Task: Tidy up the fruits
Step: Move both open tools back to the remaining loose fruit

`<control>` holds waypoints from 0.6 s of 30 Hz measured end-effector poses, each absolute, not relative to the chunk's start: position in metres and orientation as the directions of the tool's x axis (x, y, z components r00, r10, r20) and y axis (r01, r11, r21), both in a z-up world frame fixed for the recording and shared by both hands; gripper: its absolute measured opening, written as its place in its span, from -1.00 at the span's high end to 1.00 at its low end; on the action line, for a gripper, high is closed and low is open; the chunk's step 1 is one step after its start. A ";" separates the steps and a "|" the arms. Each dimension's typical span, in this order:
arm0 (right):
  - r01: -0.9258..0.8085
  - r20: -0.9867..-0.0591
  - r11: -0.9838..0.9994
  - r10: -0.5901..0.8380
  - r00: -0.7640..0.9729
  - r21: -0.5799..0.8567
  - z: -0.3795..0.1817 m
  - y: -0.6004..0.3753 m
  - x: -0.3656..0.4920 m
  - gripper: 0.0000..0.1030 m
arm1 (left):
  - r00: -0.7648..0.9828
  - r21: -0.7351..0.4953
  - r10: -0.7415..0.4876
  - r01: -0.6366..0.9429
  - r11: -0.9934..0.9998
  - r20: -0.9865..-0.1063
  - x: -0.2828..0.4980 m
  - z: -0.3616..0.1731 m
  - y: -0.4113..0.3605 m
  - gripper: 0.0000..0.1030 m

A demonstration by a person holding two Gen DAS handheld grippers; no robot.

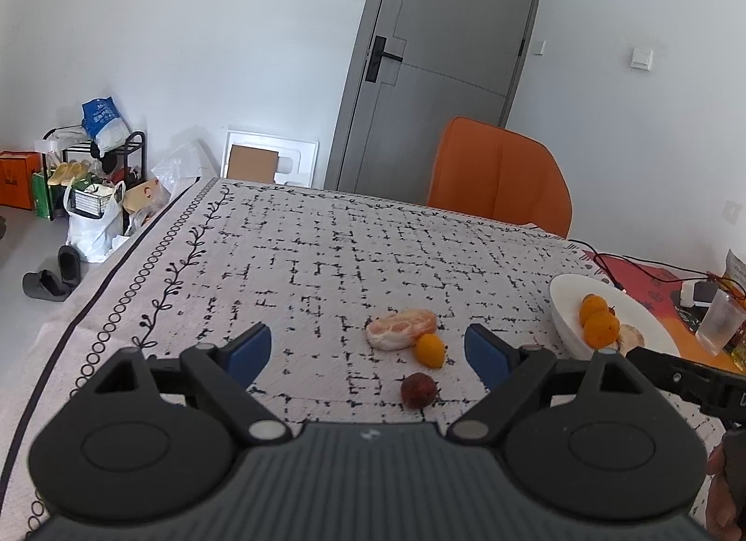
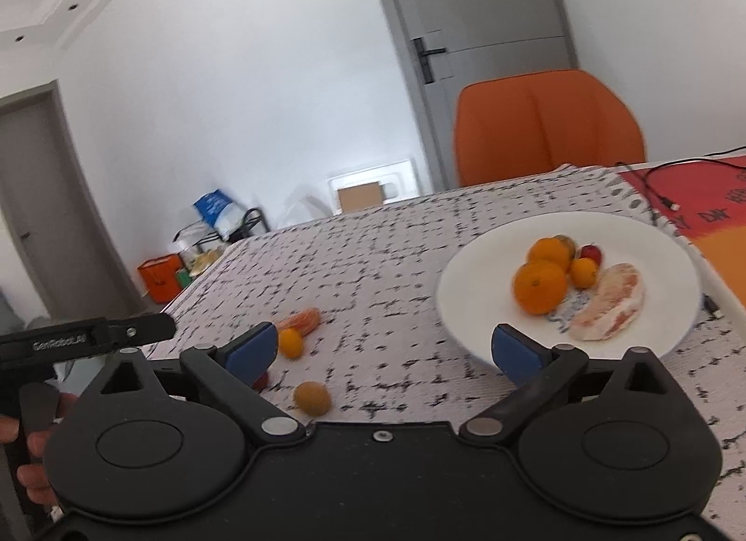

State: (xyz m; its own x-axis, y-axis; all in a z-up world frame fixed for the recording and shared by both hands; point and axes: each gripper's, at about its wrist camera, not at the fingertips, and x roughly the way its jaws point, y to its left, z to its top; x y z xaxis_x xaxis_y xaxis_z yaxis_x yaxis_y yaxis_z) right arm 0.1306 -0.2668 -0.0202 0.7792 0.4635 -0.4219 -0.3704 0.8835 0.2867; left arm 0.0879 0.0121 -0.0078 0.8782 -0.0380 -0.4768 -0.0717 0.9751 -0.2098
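Note:
In the left wrist view my left gripper (image 1: 368,345) stands open above the patterned tablecloth. Just ahead, between its blue fingers, lie a pomelo segment (image 1: 402,329), a kumquat (image 1: 430,350) and a dark red lychee (image 1: 418,390); none is touched. To the right stands a white plate (image 1: 566,308) with oranges (image 1: 599,322). My right gripper (image 2: 387,350) is open and empty at the near rim of the plate (image 2: 466,298), which holds two oranges (image 2: 540,285), a kumquat (image 2: 583,271), a small red fruit (image 2: 591,253) and a pomelo segment (image 2: 608,303). A brownish round fruit (image 2: 311,397) lies between its fingers.
An orange chair (image 1: 501,175) stands at the table's far side before a grey door (image 1: 443,51). A clear cup (image 1: 720,322), black cables (image 1: 629,261) and a red mat (image 2: 685,200) lie right of the plate. The table edge (image 1: 116,261) drops to floor clutter on the left.

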 end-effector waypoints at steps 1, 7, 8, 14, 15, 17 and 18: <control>-0.382 -0.425 0.877 0.477 0.769 0.292 -0.021 -0.265 0.131 -1.00 | 0.877 -0.210 -0.038 -0.072 0.975 -0.479 0.087 -0.009 0.013 -0.72; -0.408 -0.457 0.862 0.506 0.732 0.301 -0.028 -0.253 0.133 -1.00 | 0.870 -0.218 -0.041 -0.077 0.973 -0.491 0.087 -0.017 0.020 -0.72; -0.413 -0.462 0.860 0.510 0.725 0.301 -0.029 -0.251 0.134 -1.00 | 0.869 -0.218 -0.040 -0.079 0.973 -0.493 0.087 -0.018 0.021 -0.72; -0.429 -0.492 0.853 0.522 0.696 0.298 -0.039 -0.239 0.137 -1.00 | 0.859 -0.218 -0.052 -0.070 0.973 -0.509 0.089 -0.027 0.026 -0.72; -0.429 -0.498 0.852 0.523 0.692 0.300 -0.041 -0.238 0.139 -1.00 | 0.858 -0.218 -0.054 -0.068 0.974 -0.511 0.090 -0.029 0.027 -0.72; -0.428 -0.510 0.854 0.521 0.685 0.297 -0.044 -0.234 0.141 -1.00 | 0.855 -0.217 -0.056 -0.067 0.974 -0.516 0.091 -0.032 0.028 -0.72; -0.431 -0.517 0.854 0.519 0.681 0.291 -0.045 -0.231 0.142 -1.00 | 0.854 -0.218 -0.056 -0.068 0.974 -0.517 0.092 -0.033 0.029 -0.72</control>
State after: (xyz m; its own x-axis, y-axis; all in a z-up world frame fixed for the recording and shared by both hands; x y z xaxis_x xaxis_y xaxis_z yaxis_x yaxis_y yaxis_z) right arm 0.1419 -0.2314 -0.0450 0.6806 0.5191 -0.5170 -0.4307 0.8544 0.2908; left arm 0.0916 0.0287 -0.0334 0.8540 -0.0562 -0.5172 -0.0677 0.9737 -0.2176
